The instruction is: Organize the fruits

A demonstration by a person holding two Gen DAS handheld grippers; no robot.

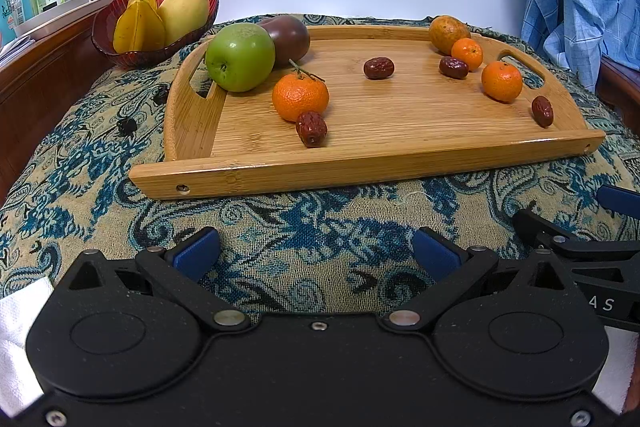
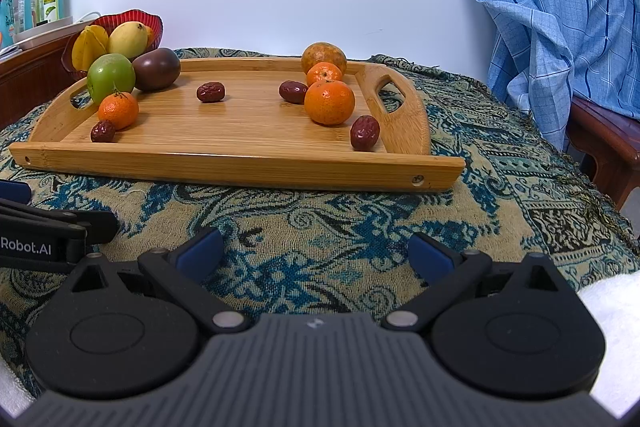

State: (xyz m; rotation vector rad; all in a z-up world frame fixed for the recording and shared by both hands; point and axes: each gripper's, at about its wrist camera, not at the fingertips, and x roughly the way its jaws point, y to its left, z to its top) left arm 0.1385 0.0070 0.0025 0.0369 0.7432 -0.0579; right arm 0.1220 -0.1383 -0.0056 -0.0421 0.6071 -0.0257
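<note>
Just ahead of both pairs of tongs, the left tongs (image 1: 316,253) and right tongs (image 2: 315,251) hover released and empty over the blue-and-tan paisley cloth (image 1: 320,219) covering the counter, side by side and short of the long bamboo serving tray (image 2: 240,163). Beyond their tips, fruit lies scattered across the tray: four wrinkled dark-red dried dates (image 1: 311,129), three small orange mandarins (image 2: 329,101), a round green apple (image 1: 240,57), a dark purple plum-like fruit (image 2: 156,69) and a speckled brownish-orange citrus (image 1: 448,34) at the far rim. Farther off, past the tray's left handle, a scalloped red glass bowl (image 1: 104,39) holds a yellow starfruit (image 1: 138,25) and a yellow mango (image 1: 184,9). The spread would fit either sorting under way or sorting to come. The round fruit could roll if nudged by a widespread finger, and the small dates, resting against the mandarins, may slip from a pinch or drag a neighbour along.
</note>
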